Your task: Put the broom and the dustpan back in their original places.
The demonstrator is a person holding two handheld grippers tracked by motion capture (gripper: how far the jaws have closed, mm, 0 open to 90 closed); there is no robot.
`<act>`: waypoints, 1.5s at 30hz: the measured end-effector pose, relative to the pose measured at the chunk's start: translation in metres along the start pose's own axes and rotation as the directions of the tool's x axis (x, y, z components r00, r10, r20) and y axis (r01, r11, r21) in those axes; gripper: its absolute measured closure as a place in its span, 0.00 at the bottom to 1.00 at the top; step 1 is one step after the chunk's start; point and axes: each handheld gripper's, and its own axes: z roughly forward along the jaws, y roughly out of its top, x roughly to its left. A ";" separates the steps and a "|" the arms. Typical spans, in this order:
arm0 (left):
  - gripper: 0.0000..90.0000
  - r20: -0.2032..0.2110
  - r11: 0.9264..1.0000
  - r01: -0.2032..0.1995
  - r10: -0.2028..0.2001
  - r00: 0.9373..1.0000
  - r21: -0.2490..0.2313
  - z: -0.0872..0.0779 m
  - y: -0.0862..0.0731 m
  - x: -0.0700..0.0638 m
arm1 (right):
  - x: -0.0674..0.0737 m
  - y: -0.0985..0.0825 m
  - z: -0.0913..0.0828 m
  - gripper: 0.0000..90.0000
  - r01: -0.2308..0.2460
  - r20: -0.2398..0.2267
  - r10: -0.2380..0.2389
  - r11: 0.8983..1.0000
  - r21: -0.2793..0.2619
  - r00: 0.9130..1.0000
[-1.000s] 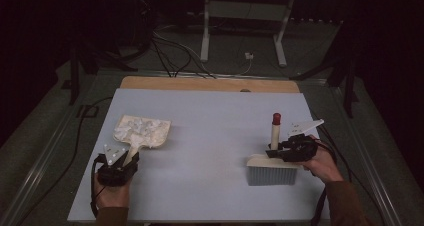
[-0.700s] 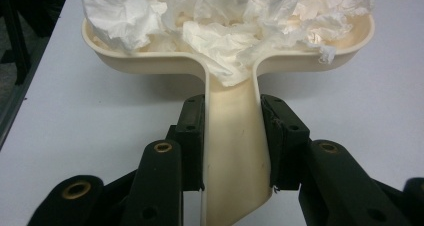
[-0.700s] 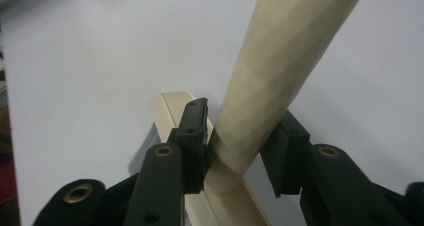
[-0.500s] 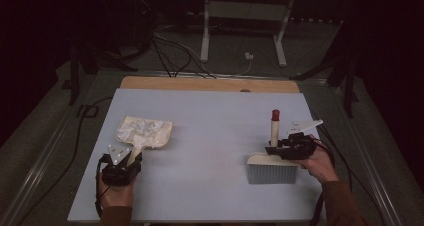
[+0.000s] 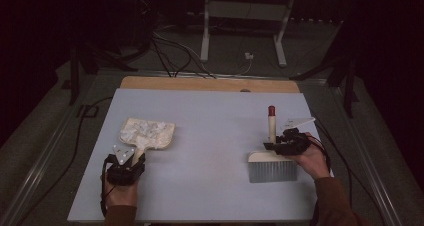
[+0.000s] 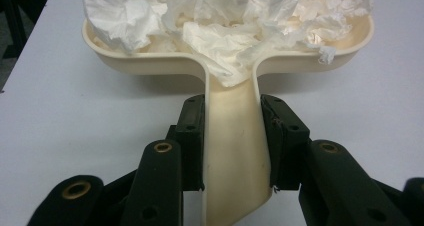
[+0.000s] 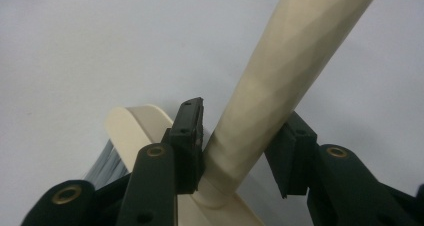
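High view
- Table (image 5: 210,116): a pale blue-grey top with a wooden strip along its far edge; a dark floor with cables lies around it.
- Dustpan (image 5: 148,134): cream plastic with a flat handle, lying on the left half of the table, its tray heaped with crumpled white paper (image 5: 142,129).
- Left gripper (image 5: 131,162): at the near end of the dustpan's handle, with the tray on the far side of it; the hand comes in from the bottom edge.
- Brush (image 5: 272,163): a cream head with grey bristles resting on the right half of the table; its cream handle stands nearly upright and ends in a red tip.
- Right gripper (image 5: 274,145): low on the brush handle, just above the head, reaching in from the right.
- Spacing: dustpan and brush are well apart, with bare table between them.

Left gripper view
- Dustpan (image 6: 230,136): the handle runs up between the two black jaws and widens into the tray.
- Paper (image 6: 220,21): torn, wrinkled sheets piled in the tray, one flap spilling onto the top of the handle.
- Left gripper (image 6: 231,131): clamped on the handle, both pads pressed flat against its sides.

Right gripper view
- Brush (image 7: 280,81): the smooth cream handle slants up to the right between the jaws; the cream head and a bit of grey bristle show at lower left.
- Right gripper (image 7: 235,136): its jaws have just been opening; the left pad is at the handle, while a slim gap shows at the right pad, so the hold looks loosened.
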 end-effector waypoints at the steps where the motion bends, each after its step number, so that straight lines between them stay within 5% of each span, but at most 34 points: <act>1: 0.74 0.000 1.000 0.002 -0.002 1.000 0.000 0.001 0.000 0.000 | -0.001 0.000 0.002 0.67 -0.004 0.005 0.004 1.000 0.004 1.000; 18: 0.74 -0.035 1.000 -0.002 0.003 0.999 0.021 0.021 0.002 -0.016 | -0.009 -0.003 0.025 0.65 -0.079 0.113 0.072 0.995 0.065 0.991; 29: 0.74 -0.054 0.999 -0.002 0.004 0.999 0.040 0.028 0.000 -0.020 | -0.015 -0.007 0.035 0.67 -0.188 0.162 0.174 0.979 0.077 0.971; 45: 0.74 -0.057 0.998 0.009 -0.005 0.998 0.062 0.035 -0.003 -0.021 | -0.016 -0.008 0.040 0.68 -0.240 0.214 0.220 0.968 0.072 0.952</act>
